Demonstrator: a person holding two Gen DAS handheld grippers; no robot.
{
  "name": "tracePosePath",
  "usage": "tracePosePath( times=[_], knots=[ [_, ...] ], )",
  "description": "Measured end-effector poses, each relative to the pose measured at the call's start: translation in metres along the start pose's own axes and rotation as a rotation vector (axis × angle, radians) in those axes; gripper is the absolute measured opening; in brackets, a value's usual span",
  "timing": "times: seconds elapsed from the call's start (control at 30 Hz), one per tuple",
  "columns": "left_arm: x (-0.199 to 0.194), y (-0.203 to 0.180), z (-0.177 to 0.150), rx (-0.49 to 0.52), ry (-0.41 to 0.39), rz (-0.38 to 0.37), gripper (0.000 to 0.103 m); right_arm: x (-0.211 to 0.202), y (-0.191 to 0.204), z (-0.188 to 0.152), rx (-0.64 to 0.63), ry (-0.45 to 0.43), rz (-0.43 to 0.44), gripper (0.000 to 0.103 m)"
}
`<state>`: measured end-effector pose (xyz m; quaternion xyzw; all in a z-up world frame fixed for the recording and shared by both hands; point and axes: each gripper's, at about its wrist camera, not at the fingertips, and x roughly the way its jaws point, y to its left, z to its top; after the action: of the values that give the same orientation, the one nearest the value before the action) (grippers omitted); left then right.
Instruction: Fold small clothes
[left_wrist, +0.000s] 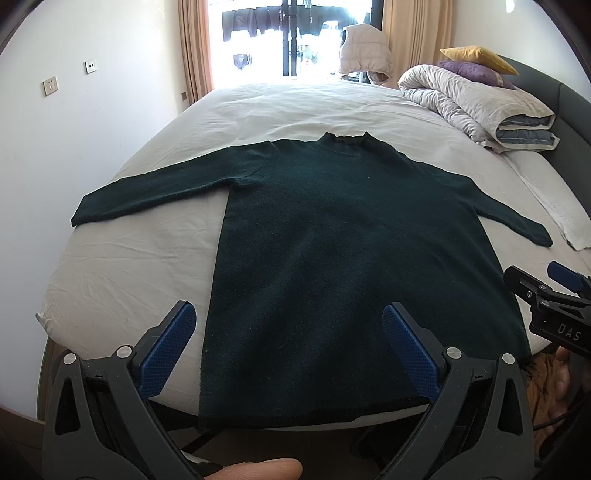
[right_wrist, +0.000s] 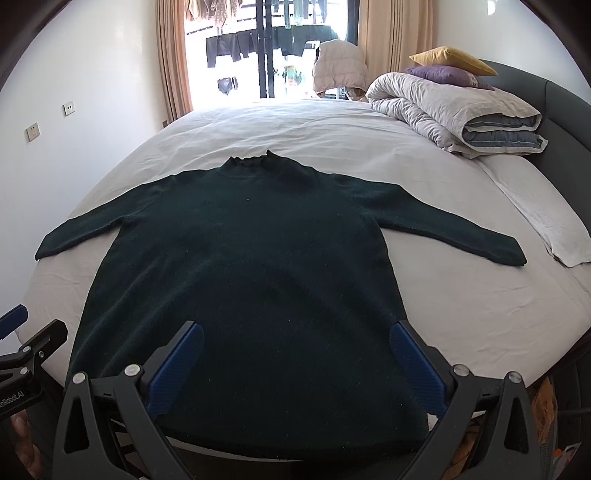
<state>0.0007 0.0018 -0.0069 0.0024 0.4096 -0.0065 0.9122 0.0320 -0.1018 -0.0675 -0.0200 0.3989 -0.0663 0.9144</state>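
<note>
A dark green long-sleeved sweater (left_wrist: 332, 240) lies flat on the bed, collar away from me, both sleeves spread out; it also shows in the right wrist view (right_wrist: 251, 266). Its hem hangs at the near edge of the bed. My left gripper (left_wrist: 288, 325) is open, hovering over the hem's left part, holding nothing. My right gripper (right_wrist: 295, 343) is open over the hem's right part, holding nothing. The right gripper also shows at the right edge of the left wrist view (left_wrist: 535, 288), and the left gripper at the left edge of the right wrist view (right_wrist: 22, 332).
The bed (left_wrist: 122, 266) has a white sheet. A rolled duvet (left_wrist: 480, 103) with a yellow and a purple pillow sits at the far right. A folded white cloth (right_wrist: 546, 221) lies by the right sleeve. A wall stands at the left, a window at the far end.
</note>
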Motion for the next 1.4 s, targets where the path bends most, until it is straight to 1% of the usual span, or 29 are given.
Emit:
tracePosePath(
  times=[1.4],
  knots=[
    [0.0018, -0.0001, -0.0024, -0.001, 0.006, -0.009, 0.103, 0.0021, 0.0012, -0.004, 0.002, 0.009, -0.005, 0.103]
  ],
)
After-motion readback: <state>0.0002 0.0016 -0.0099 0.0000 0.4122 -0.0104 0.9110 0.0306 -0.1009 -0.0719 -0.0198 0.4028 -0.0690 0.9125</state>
